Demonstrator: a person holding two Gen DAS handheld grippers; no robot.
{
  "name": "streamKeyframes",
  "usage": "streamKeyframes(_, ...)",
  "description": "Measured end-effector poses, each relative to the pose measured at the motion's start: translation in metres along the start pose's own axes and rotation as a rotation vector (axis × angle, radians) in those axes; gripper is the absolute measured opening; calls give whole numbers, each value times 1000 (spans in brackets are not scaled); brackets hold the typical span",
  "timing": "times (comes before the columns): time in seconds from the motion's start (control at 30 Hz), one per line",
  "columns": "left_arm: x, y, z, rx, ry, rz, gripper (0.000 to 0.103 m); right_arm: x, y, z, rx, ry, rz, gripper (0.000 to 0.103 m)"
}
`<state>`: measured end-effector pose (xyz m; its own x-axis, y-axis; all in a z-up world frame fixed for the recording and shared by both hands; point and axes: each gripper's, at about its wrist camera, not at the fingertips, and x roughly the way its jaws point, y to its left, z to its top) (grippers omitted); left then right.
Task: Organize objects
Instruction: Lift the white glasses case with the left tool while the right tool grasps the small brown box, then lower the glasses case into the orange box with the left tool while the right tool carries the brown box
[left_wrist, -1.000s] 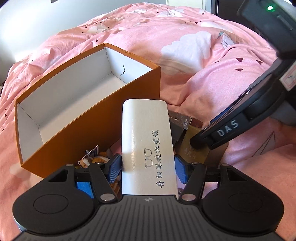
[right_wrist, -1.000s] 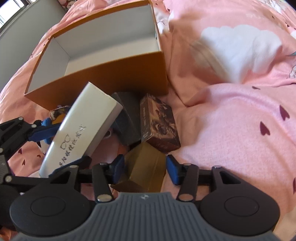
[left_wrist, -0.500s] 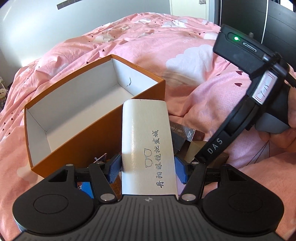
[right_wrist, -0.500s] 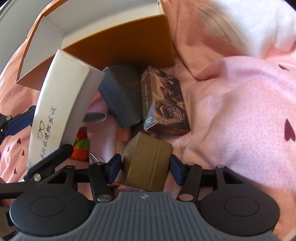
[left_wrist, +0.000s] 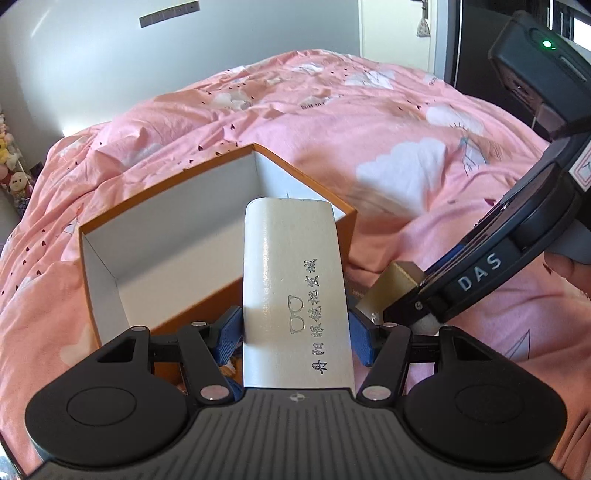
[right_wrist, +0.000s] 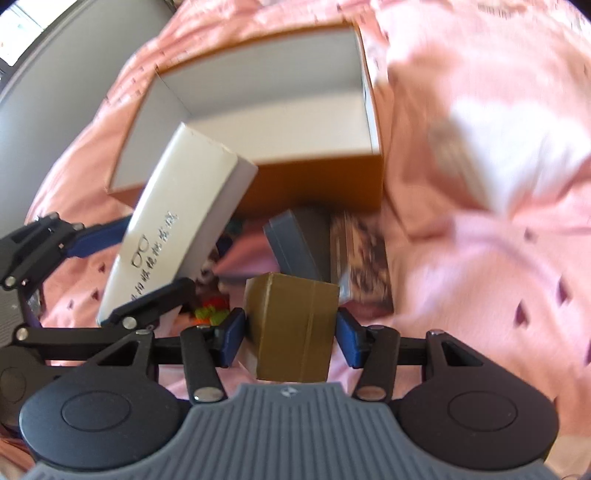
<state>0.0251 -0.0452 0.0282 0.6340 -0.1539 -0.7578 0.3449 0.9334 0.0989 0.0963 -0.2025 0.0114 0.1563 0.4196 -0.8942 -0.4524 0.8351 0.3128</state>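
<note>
Left gripper (left_wrist: 295, 328): clamped on white glasses case (left_wrist: 295, 295), held at mid-length.
Right gripper (right_wrist: 290, 334): closing on gold box (right_wrist: 291, 325).
Handling: judged light, rigid, smooth-sided.
Orange box (left_wrist: 332, 206): at 12 o'clock, empty.

Right claw (right_wrist: 290, 334) closing on gold box (right_wrist: 291, 328), orange box (right_wrist: 317, 177) beyond

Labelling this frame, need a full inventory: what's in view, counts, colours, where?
open box: 1, orange outside, white inside, on the bedspread
bedspread: 1, pink with white clouds, under everything
long case: 1, white with a glasses mark, in the left gripper
small box: 1, gold, between the right gripper's pads
flat box: 1, dark grey, below the open box
picture box: 1, brown, beside the flat box
small bits: several, green and orange, blurred
left gripper: 1, black, blue pads
right gripper: 1, black, blue pads, jaws closing
</note>
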Motion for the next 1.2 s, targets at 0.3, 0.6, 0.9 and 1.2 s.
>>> streamKeyframes(0.3, -16, 46, 33, -133, -99, 118, 70, -36, 15, 46, -45, -200, 26, 55)
streamKeyframes(0.6, 9, 91, 63, -238, -115, 216, 70, -35, 28, 108, -43, -332, 40, 55)
streamKeyframes(0.9, 81, 110, 52, -266, 63, 239, 70, 29, 18, 140, 21, -267, -4, 55)
streamKeyframes(1.2, 131, 108, 38, -223, 204, 262, 69, 75, 4, 156, 60, -186, -24, 55)
